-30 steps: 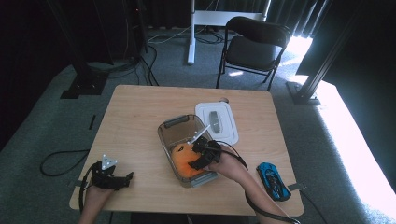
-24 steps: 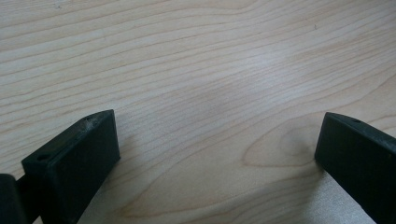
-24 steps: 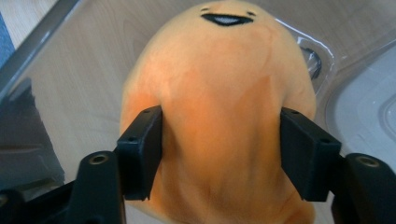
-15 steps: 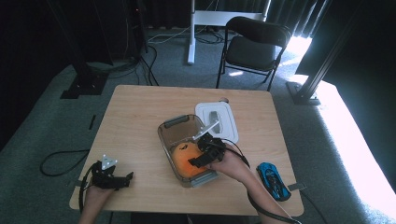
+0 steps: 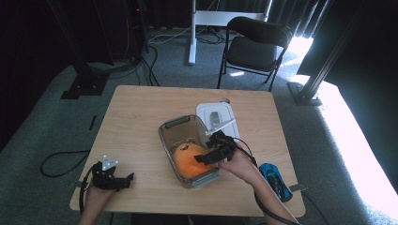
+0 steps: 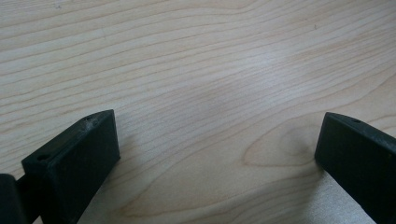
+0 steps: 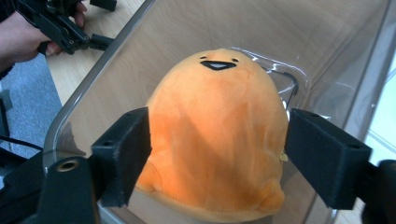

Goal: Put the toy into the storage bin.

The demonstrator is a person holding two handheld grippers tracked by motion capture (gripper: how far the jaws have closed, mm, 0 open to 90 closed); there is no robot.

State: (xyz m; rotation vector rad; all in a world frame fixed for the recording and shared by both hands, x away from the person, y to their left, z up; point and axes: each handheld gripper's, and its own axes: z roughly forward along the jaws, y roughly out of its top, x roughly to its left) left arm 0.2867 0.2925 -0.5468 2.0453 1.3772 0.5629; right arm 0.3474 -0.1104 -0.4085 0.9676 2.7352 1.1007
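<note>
An orange plush toy (image 7: 219, 126) with a small black face lies inside a clear plastic bin (image 5: 170, 133) at the table's middle. My right gripper (image 7: 217, 154) stands open, its two black jaws flanking the plush without squeezing it. From above, that right gripper (image 5: 211, 152) hangs over the bin's right rim, with the plush (image 5: 187, 161) on the bin floor. My left gripper (image 5: 114, 179) rests near the front left corner of the table. In its own view the left gripper (image 6: 215, 140) is open over bare wood, holding nothing.
The bin's white lid (image 5: 216, 117) lies flat just behind the bin. A blue toy car (image 5: 274, 180) sits at the front right of the wooden table (image 5: 141, 112). A black folding chair (image 5: 256, 47) stands beyond the far edge.
My right gripper has drawn back toward the bin's right rim, and more of the orange plush shows in the bin. The left gripper has stayed put.
</note>
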